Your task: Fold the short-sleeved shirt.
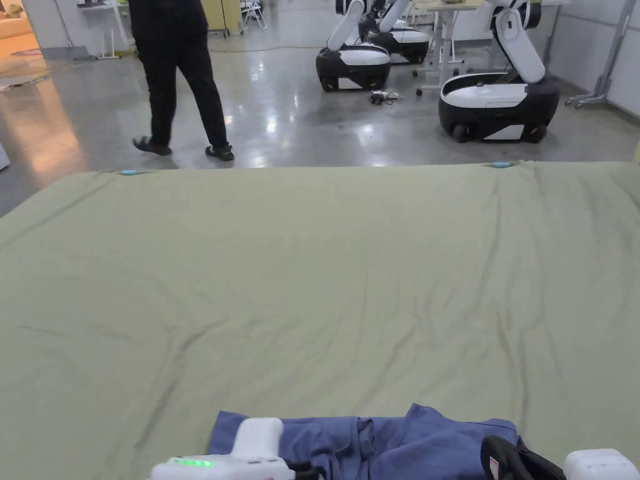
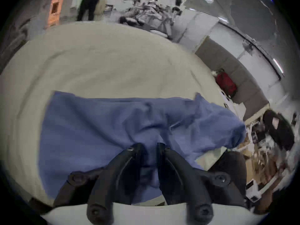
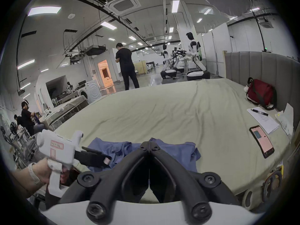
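Observation:
A crumpled blue short-sleeved shirt (image 1: pixel 400 444) lies at the near edge of the green sheet (image 1: pixel 312 281). In the left gripper view the shirt (image 2: pixel 97 123) spreads out ahead of my left gripper (image 2: pixel 150 147), whose jaws pinch a bunched fold of it, with creases running from the tips. A hand holds that white left gripper (image 3: pixel 108 161) at the shirt's left part (image 3: pixel 113 149). My right gripper (image 3: pixel 149 145) hovers over the shirt's middle with its tips pressed together and no cloth between them. Both grippers sit at the bottom of the head view, left (image 1: pixel 300 467) and right (image 1: pixel 506 459).
On the sheet's right side lie a phone (image 3: pixel 261 141), a paper sheet with a pen (image 3: pixel 263 121) and a red bag (image 3: pixel 259 93) against a grey padded panel (image 3: pixel 259 66). Beyond the far edge a person (image 1: pixel 178 75) walks and wheeled robots (image 1: pixel 497 100) stand.

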A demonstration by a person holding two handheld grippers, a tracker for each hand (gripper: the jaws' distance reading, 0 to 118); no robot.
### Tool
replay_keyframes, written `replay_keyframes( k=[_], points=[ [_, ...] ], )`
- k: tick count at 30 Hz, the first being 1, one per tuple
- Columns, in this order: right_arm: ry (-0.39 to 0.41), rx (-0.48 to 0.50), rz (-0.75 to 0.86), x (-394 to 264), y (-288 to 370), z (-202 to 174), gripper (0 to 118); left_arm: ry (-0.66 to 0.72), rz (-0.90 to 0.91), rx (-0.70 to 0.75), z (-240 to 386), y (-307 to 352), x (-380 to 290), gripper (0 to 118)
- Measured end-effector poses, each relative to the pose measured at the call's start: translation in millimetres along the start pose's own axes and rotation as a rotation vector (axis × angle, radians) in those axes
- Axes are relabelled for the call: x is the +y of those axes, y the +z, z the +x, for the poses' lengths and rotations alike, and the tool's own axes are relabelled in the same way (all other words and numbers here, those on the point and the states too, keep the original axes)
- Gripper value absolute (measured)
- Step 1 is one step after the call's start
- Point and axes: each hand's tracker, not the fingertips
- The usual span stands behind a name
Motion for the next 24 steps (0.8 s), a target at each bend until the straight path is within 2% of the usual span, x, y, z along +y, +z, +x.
replay_keyframes(
  k=[2, 5, 10, 12, 13, 14, 15, 16, 19, 21, 24],
  points=[
    [0.007, -0.016, -0.008, -0.9, 1.3, 1.8, 4, -0.091, 0.039, -0.006, 20.3, -5.0, -4.9, 21],
    [0.003, -0.029, -0.02, -1.2, 0.6, 4.4, 4, -0.075, 0.037, 0.026, 21.0, -6.5, -3.0, 21],
    [0.025, -0.026, -0.022, 4.2, -1.8, -6.8, 4, 0.008, 0.173, 0.064, -20.3, 54.0, -2.2, 21],
    [0.036, 0.0, -0.033, 5.3, -8.1, -15.8, 4, 0.118, 0.202, 0.0, -48.7, 78.4, -2.1, 22],
    [0.044, 0.008, -0.042, 4.8, -13.0, -22.1, 4, 0.183, 0.219, -0.021, -62.6, 89.1, -3.1, 32],
    [0.062, 0.015, -0.053, 3.7, -18.4, -29.3, 4, 0.242, 0.256, -0.046, -76.9, 97.0, -3.7, 61],
    [0.079, 0.025, -0.064, 2.8, -23.1, -36.0, 4, 0.273, 0.261, -0.068, -89.9, 103.1, -5.1, 104],
    [0.093, 0.037, -0.077, 1.6, -28.4, -44.5, 4, 0.307, 0.257, -0.096, -104.7, 109.0, -8.5, 118],
    [0.067, 0.1, -0.1, -0.3, -37.2, -63.1, 4, 0.443, 0.249, -0.195, -143.2, 112.8, -20.4, 118],
    [0.066, 0.093, -0.098, 0.8, -40.5, -74.8, 4, 0.541, 0.228, -0.26, -167.3, 98.9, -29.6, 118],
    [0.074, 0.065, -0.063, 6.2, -40.4, -83.7, 4, 0.739, 0.192, -0.462, -194.2, 63.1, -36.1, 118]
  ],
)
